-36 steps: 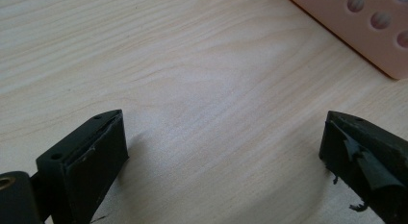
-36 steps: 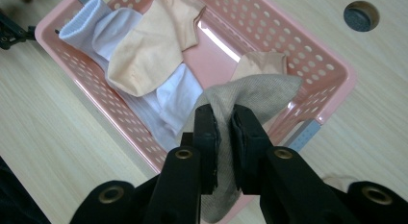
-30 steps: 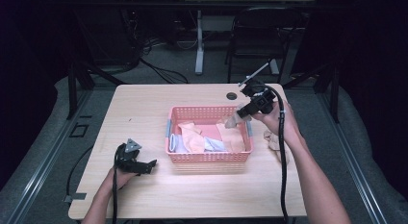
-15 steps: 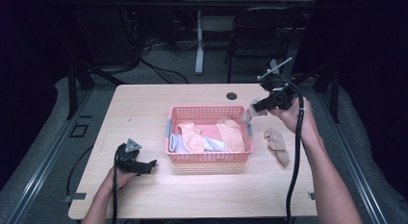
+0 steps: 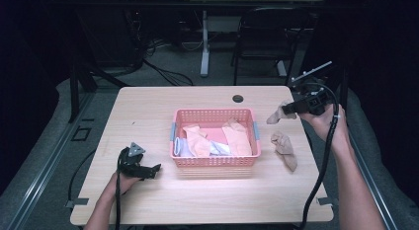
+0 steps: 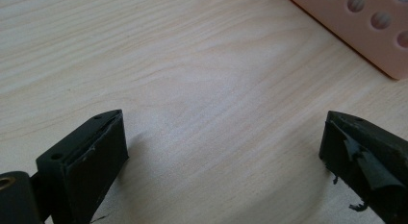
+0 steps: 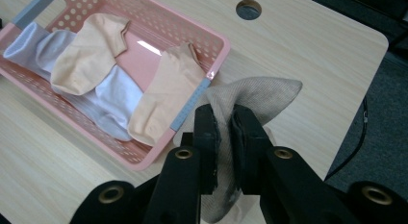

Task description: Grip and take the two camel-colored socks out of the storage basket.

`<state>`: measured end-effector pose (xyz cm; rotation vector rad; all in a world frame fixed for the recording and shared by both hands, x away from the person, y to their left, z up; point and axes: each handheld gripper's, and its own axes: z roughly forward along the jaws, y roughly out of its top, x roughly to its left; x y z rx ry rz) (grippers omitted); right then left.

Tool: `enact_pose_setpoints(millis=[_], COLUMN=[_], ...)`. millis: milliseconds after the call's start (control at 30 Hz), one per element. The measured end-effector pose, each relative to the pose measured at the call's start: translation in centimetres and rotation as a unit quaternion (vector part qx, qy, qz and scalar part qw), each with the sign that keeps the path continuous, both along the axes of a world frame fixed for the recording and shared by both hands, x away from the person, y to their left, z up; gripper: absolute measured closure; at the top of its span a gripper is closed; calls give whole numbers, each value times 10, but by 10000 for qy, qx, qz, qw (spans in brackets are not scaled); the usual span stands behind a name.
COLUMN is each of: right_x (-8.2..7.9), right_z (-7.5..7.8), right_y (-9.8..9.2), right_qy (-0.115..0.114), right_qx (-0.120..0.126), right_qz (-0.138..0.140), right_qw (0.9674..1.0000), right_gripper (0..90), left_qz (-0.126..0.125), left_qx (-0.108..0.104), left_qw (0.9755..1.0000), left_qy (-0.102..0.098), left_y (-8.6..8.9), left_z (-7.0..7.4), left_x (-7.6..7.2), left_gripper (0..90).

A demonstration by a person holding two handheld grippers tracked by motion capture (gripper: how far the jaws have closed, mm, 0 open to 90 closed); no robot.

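We work over a pale wooden tabletop (image 5: 207,200) with one round cable hole (image 5: 238,98) at its far edge. In the middle sits one pink basket (image 5: 215,161), perforated, with grey handles at its left and right ends. Inside it we count four socks as far as we can tell: two peach socks (image 7: 86,51), one toward the left and one toward the right, and two white socks (image 7: 118,101) lying partly under them, though the white cloth could be a single piece.

Right of the basket, one beige sock (image 5: 285,148) lies crumpled on the tabletop, apart from the basket wall. Our right gripper (image 5: 288,109) is held up above the far right part of the tabletop, and its jaws are pressed together on a second beige sock, the held sock (image 7: 260,99), which droops from them just right of the basket's far right corner. Our left gripper (image 5: 154,169) rests low on the tabletop near the basket's near left corner, with its jaws spread wide over bare wood and nothing between them.

We judge the work to be sorting socks at the basket, roughly midway: four socks lie in the basket, one hangs in our jaws, and one waits on the tabletop. Whether the held sock is going in or coming out, we cannot tell.
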<state>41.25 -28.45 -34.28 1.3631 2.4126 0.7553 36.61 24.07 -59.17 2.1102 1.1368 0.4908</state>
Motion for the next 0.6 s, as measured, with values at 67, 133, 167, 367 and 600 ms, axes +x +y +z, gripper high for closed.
enact_pose_setpoints(millis=[67,133,167,367,600], right_x=[-1,-1,-1,-1,6], right_z=[-4,-8,-10,-27,-58], right_y=[-5,-9,-11,-17,-18], right_qy=[17,45,46,103,234], right_qx=[1,36,49,90,37], right_qz=[-37,-93,-119,-190,-350], right_qw=[10000,9999,9999,9997,9991], right_gripper=[816,816,816,816,816], left_qz=[-1,-1,0,-1,-3], left_qx=[0,-1,0,-1,1], left_qw=[10000,10000,10000,10000,10000], left_qy=[0,0,0,1,0], left_y=[0,0,0,0,0], left_z=[0,0,0,0,0], left_x=[0,0,0,0,0], left_gripper=[25,25,25,25,25])
